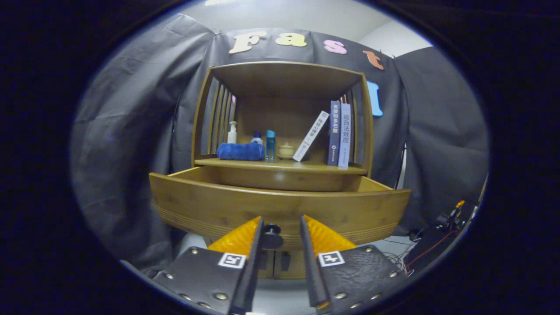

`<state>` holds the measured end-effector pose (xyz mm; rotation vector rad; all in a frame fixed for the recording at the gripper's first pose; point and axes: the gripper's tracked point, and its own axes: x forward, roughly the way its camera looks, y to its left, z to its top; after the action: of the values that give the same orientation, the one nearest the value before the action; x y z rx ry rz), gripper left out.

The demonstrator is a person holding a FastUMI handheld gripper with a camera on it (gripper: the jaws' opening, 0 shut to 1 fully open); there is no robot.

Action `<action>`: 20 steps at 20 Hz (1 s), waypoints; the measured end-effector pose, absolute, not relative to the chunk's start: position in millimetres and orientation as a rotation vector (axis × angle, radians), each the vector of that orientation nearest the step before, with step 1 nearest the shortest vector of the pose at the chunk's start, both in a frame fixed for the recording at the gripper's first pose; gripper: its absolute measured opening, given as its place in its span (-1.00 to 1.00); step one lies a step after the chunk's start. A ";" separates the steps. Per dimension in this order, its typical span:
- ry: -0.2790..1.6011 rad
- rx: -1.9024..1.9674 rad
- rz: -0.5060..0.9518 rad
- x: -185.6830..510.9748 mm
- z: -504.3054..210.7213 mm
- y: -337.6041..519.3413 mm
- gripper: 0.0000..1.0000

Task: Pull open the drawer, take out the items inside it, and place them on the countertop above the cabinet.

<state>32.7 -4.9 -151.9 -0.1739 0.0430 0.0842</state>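
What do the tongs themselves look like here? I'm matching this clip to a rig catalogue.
The tongs are two wedge-shaped fingers tapering to thin inner edges. Each sits on a black, textured plate with silver rivets, and each plate carries a square black-and-white marker tag. The fingers stand apart, either side of the drawer knob.

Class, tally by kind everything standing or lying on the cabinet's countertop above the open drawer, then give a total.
Books: 3
Bottles: 3
Folded blue towel: 1
Small lidded pot: 1
Total: 8
The gripper has its jaws open around the drawer knob.
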 end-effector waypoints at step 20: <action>0.641 -0.171 0.098 173.3 -159.5 26.1 0.98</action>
<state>173.3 26.1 -159.5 -0.1708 0.6410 0.0983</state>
